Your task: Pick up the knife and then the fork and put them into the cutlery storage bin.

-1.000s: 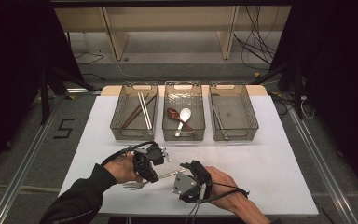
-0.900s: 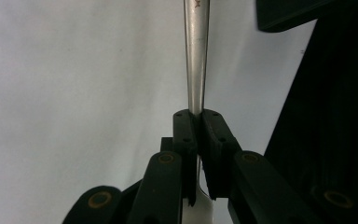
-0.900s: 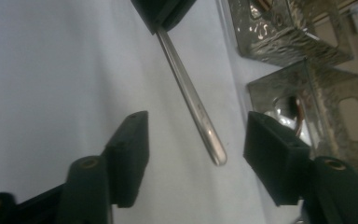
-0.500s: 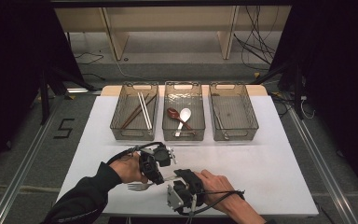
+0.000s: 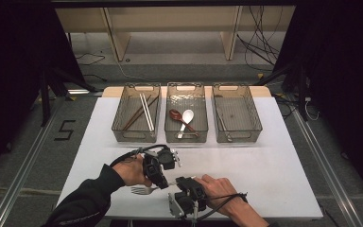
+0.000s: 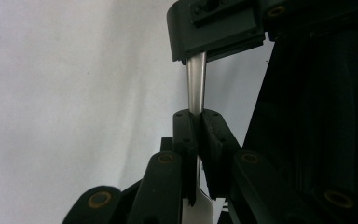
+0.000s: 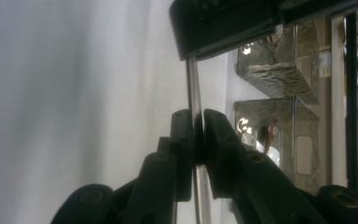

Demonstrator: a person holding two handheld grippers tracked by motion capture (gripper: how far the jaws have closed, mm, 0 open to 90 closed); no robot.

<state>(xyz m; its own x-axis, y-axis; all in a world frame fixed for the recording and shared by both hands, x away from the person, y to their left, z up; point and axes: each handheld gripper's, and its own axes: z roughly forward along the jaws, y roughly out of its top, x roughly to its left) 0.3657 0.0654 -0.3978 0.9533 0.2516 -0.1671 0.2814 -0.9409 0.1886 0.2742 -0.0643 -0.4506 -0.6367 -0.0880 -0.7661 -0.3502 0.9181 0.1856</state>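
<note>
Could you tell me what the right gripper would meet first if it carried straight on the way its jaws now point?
Most likely the left gripper: in the right gripper view it sits directly ahead, clamped further along the same fork handle that the right gripper has just closed on. Depth between them is hard to judge.

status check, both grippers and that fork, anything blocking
Left gripper shut on fork. Right gripper jaws just closed on its handle. Nothing in the way.

Both claws, left claw [image 5: 170, 158] and right claw [image 5: 185, 182], are clamped closed, close together.
</note>
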